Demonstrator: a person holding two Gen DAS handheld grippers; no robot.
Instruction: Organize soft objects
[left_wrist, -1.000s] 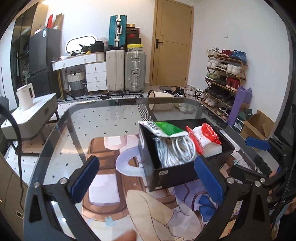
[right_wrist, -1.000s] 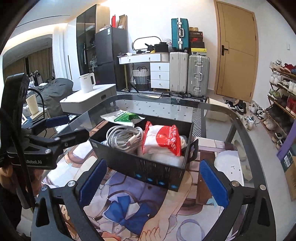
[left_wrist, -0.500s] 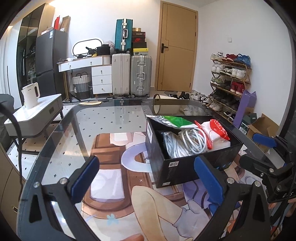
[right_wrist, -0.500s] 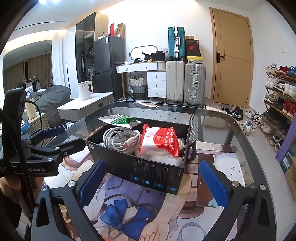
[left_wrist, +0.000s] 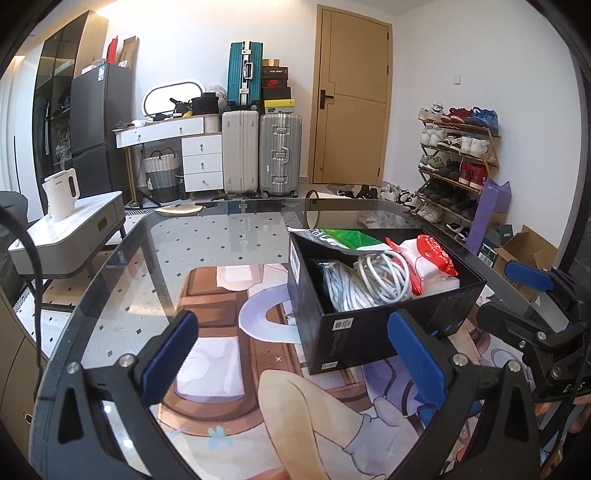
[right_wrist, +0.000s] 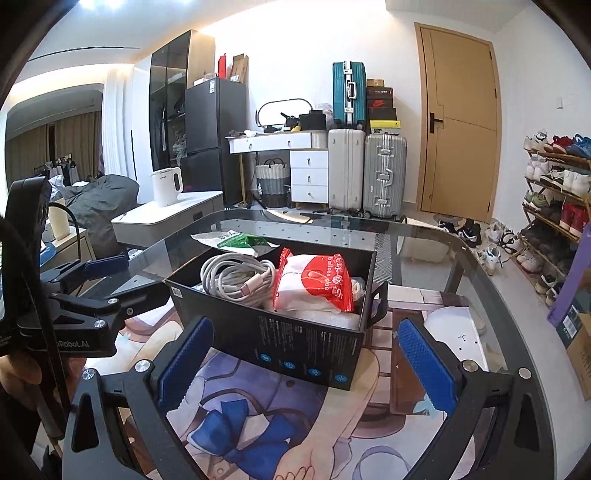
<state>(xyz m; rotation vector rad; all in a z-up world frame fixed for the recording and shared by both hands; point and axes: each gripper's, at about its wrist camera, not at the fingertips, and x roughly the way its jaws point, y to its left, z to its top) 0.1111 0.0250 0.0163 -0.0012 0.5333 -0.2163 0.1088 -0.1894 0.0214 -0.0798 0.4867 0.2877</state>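
A black open box (left_wrist: 369, 332) (right_wrist: 295, 343) stands on the glass table. Inside lie a coiled white cable (left_wrist: 369, 282) (right_wrist: 236, 275), a red-and-white soft pack (left_wrist: 432, 258) (right_wrist: 317, 284) and white padding. A green-and-white bag (left_wrist: 343, 236) (right_wrist: 236, 240) rests on the box's far rim. My left gripper (left_wrist: 295, 354) is open and empty, held back from the box's short end. My right gripper (right_wrist: 306, 358) is open and empty, in front of the box's long side. Each gripper shows in the other's view: the right one (left_wrist: 532, 295), the left one (right_wrist: 96, 280).
The glass table (left_wrist: 207, 236) lies over a printed rug. Beyond it are a white side table with a kettle (left_wrist: 61, 194), suitcases (left_wrist: 258, 151), a door and a shoe rack (left_wrist: 458, 162). A cardboard box (left_wrist: 524, 251) sits on the floor at right.
Both grippers have drawn back and risen a little from the box, so it looks smaller and lower. Both stay open and empty. The box contents have not moved.
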